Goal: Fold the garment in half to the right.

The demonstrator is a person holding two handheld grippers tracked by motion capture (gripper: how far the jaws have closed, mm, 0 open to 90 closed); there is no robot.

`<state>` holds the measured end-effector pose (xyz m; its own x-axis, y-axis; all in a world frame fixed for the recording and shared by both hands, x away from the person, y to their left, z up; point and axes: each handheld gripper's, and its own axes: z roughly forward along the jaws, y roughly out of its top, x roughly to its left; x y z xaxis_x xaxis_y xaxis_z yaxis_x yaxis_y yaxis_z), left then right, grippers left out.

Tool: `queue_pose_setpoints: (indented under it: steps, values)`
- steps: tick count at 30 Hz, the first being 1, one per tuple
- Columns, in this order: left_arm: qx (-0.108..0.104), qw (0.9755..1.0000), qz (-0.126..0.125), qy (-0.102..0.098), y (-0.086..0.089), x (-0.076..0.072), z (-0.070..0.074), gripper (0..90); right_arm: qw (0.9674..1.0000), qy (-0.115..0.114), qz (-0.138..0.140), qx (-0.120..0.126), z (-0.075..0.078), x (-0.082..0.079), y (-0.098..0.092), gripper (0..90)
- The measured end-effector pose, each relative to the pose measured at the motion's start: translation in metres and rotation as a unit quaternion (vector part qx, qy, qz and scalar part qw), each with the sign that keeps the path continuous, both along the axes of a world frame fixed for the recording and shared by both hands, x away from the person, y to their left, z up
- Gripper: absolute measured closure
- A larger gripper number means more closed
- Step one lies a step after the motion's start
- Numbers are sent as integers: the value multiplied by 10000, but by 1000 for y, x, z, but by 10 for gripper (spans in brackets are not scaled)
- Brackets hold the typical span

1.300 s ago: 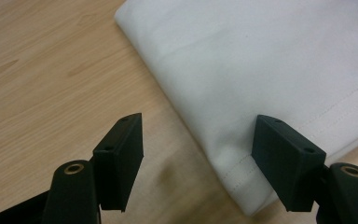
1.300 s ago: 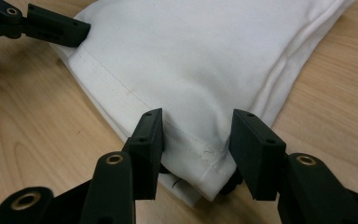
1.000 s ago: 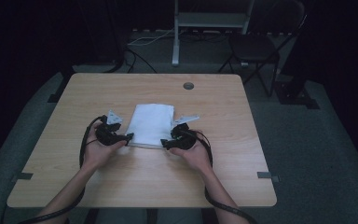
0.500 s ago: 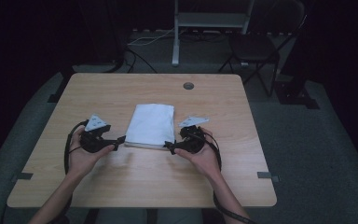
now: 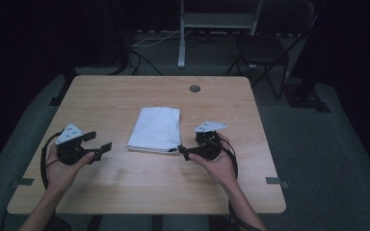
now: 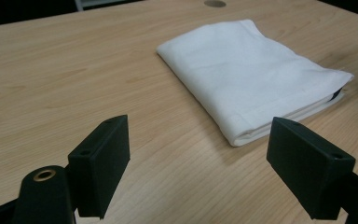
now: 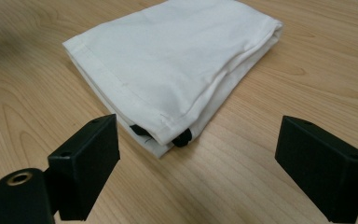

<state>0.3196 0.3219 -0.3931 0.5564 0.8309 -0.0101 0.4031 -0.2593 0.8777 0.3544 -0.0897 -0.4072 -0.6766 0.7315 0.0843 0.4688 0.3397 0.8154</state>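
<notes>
A folded white cloth lies flat at the middle of the wooden table. My left gripper is held to the cloth's left, a short way off, with its jaws wide apart and nothing between them. In the left gripper view the cloth lies ahead of the open gripper. My right gripper is open at the cloth's near right corner. In the right gripper view that corner lies just ahead of the gripper, between its spread jaws. A small black bit peeks from the fold.
A round cable hole sits in the table's far side. Behind the table stand a dark chair and a metal stand, with cables on the floor. The table's near edge runs just behind both hands.
Both grippers were at the cloth's near edge. The left one has drawn away to the left, and the right one has shifted slightly right and back. The cloth lies still.
</notes>
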Motion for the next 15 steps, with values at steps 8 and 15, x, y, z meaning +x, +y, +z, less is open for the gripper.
queue_pose_setpoints:
  steps: [8, 15]
  values:
    - [8, 10000, 58, -79, 9, -12, 2, 209, 10000, -35, -61, 42, 2, -7, -10, 131]
    - [-32, 9999, 97, -110, 17, -19, 1, 209, 9998, -102, -158, 65, 5, -15, -24, 131]
